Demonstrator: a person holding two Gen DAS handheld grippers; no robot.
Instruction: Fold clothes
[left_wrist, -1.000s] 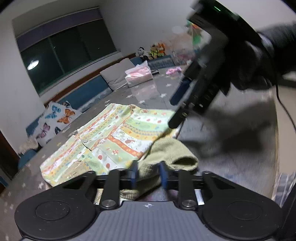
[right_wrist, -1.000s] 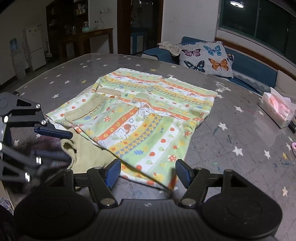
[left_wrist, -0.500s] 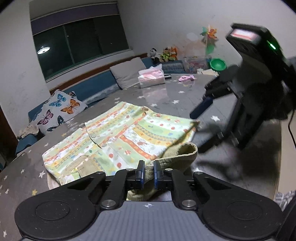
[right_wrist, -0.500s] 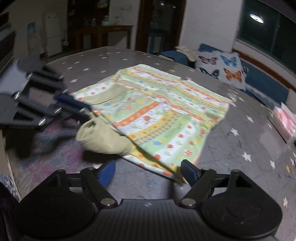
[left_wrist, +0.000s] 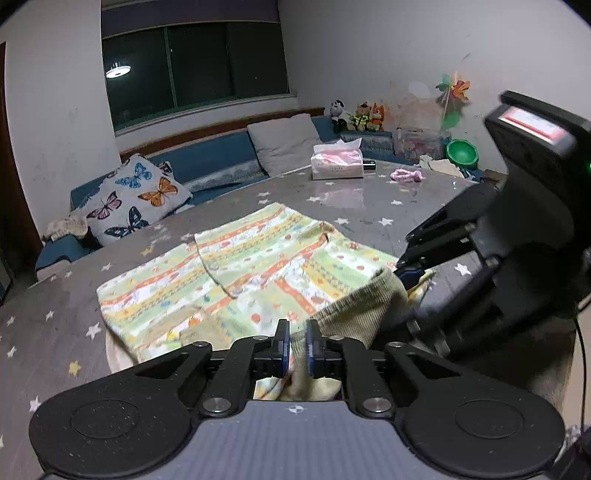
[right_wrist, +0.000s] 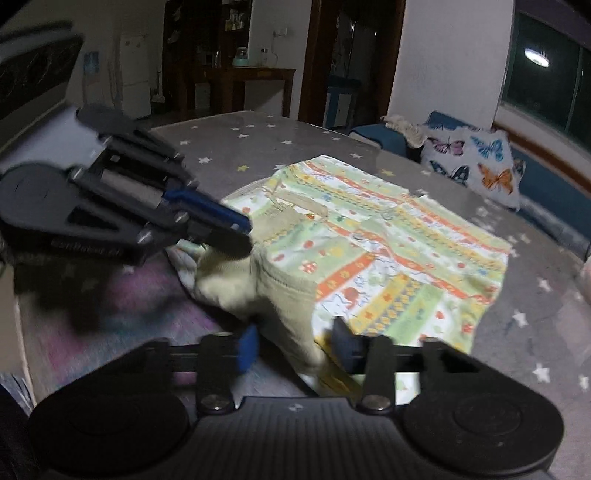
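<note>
We hold left gripper (left_wrist: 297, 345) clamped on olive ribbed waistband (left_wrist: 364, 308) of patterned garment (left_wrist: 236, 273), near front edge of star-print table (left_wrist: 55, 306). Right gripper (right_wrist: 293, 341) jaws just been closing, waistband between them; blur hides whether pads press yet. Step, we judge: securing both waistband corners. Next move calls for firm right grip, then even lift toward far edge.

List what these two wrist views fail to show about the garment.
- Left wrist view: the garment, its near edge, under the body of the left gripper.
- Right wrist view: whether the right gripper presses the garment between its jaws, which have just been closing; motion blur.
- Left wrist view: the right gripper's tips, behind the olive cuff.
</note>
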